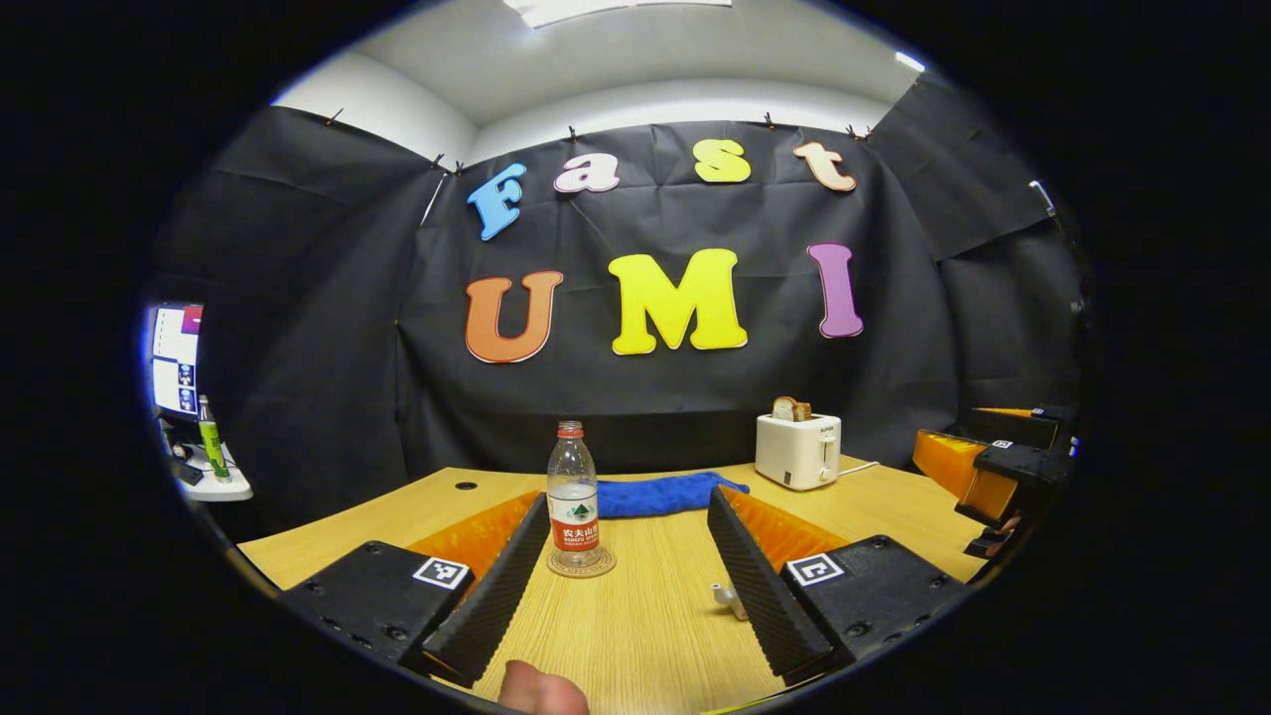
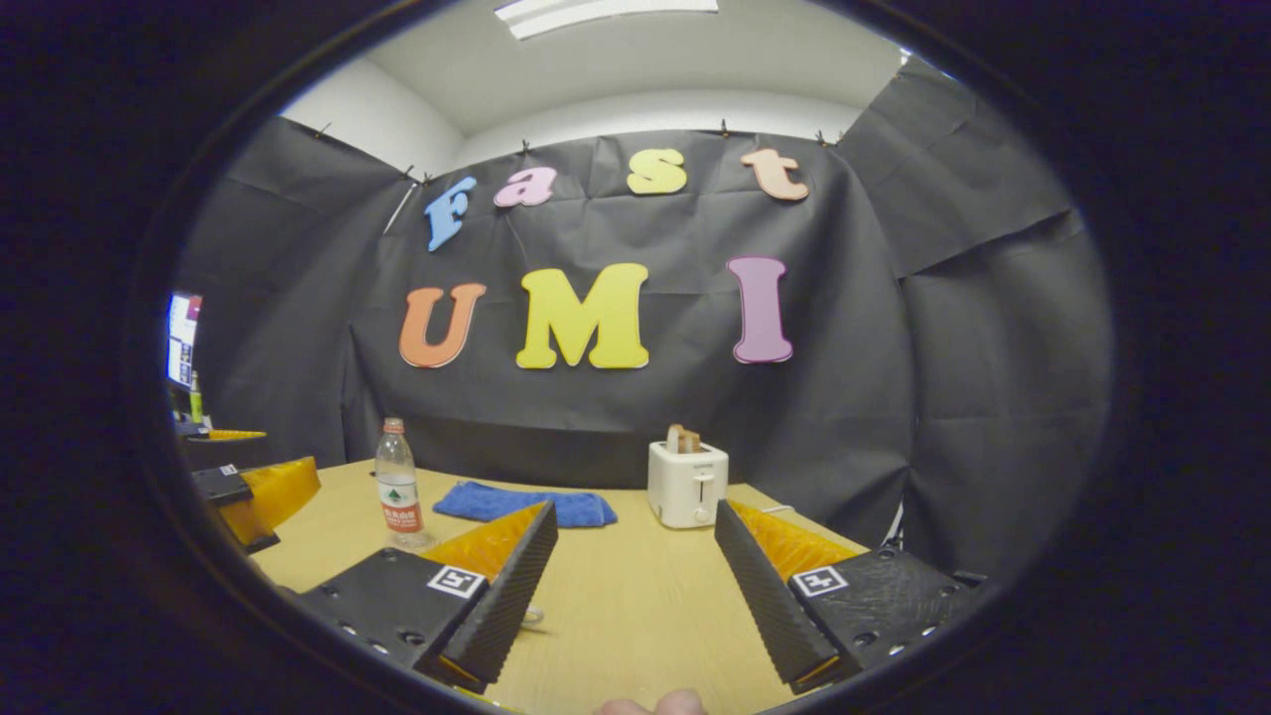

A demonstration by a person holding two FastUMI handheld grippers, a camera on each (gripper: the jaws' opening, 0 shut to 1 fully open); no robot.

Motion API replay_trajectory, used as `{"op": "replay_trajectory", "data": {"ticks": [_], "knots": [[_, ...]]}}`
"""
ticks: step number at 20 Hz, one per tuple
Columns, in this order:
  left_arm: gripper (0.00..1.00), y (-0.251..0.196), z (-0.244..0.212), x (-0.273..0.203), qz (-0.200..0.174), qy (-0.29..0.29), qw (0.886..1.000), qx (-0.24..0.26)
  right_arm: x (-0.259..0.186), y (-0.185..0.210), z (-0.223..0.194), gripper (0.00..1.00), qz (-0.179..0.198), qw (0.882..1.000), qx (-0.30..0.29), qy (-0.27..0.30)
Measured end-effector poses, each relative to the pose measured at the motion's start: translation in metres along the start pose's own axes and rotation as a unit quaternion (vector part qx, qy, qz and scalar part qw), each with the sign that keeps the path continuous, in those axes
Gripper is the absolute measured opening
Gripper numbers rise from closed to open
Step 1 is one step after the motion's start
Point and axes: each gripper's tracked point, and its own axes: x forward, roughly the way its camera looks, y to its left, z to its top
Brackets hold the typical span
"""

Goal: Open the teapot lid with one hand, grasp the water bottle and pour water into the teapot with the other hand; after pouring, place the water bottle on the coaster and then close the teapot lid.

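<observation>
1. in the left gripper view the left gripper (image 1: 626, 606) has its fingers spread wide apart, with bare table (image 1: 645, 636) between them and nothing in their grip.
2. the water bottle (image 1: 573, 497) stands upright on a round coaster (image 1: 582, 565), just beside the inner edge of the left finger; whether they touch cannot be told.
3. a small white spout-like part (image 1: 726, 598) peeks out by the right finger; what it belongs to is unclear.
4. in the right gripper view the right gripper (image 2: 628, 606) is likewise wide open and holds nothing.
5. there the bottle (image 2: 398, 499) stands far left, near the blue cloth (image 2: 526, 504); the toaster (image 2: 687, 483) is behind, holding toast.
</observation>
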Motion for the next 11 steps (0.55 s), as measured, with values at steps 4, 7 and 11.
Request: {"op": "replay_trajectory", "data": {"ticks": [4, 7, 11], "knots": [[0.99, 0.001, 0.01, -0.005, -0.006, -0.01, 1.0, -0.011, -0.007, 0.004, 0.007, 0.96, -0.001, 1.0, 0.004, -0.005], [1.0, 0.001, 0.013, -0.008, -0.006, -0.011, 1.0, -0.014, -0.014, 0.006, 0.008, 0.97, -0.002, 1.0, -0.006, -0.006], [1.0, -0.008, 0.022, -0.015, -0.016, -0.022, 1.0, -0.008, -0.02, 0.002, 0.014, 0.97, -0.006, 1.0, -0.009, -0.012]]}}
